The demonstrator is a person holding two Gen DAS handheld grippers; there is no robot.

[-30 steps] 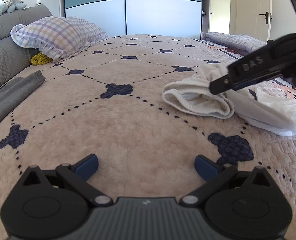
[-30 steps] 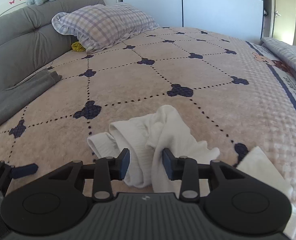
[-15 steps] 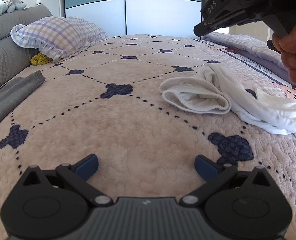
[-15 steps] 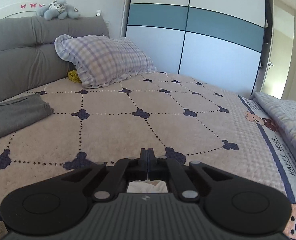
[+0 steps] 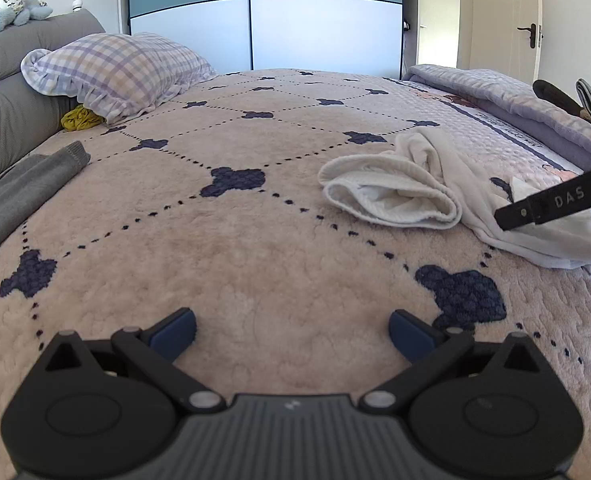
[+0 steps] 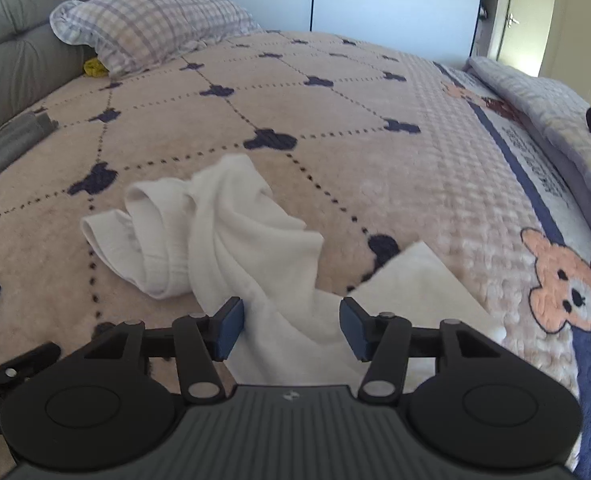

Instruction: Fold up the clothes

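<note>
A crumpled white garment [image 5: 423,192] [image 6: 231,240] lies on the beige bedspread [image 5: 255,240], its ribbed waistband rolled toward the left. My right gripper [image 6: 291,326] hangs low over the garment's near end, jaws opening, with white cloth lying between the blue pads [image 6: 229,322] but not pinched. One finger of the right gripper [image 5: 555,202] reaches in from the right edge of the left wrist view, over the garment. My left gripper [image 5: 291,334] stands wide open above bare bedspread, nothing between its fingers.
A folded grey garment [image 5: 23,192] lies at the left by the grey headboard [image 5: 3,96]. A checked pillow [image 5: 115,68] covers a yellow cloth [image 5: 80,118]. A rolled lilac quilt [image 5: 515,104] runs along the right side; wardrobe doors [image 5: 263,28] stand behind.
The right gripper rose shut above the bed, then came back down over the white garment with jaws apart. The garment now lies a little more spread out. The left gripper stayed put.
</note>
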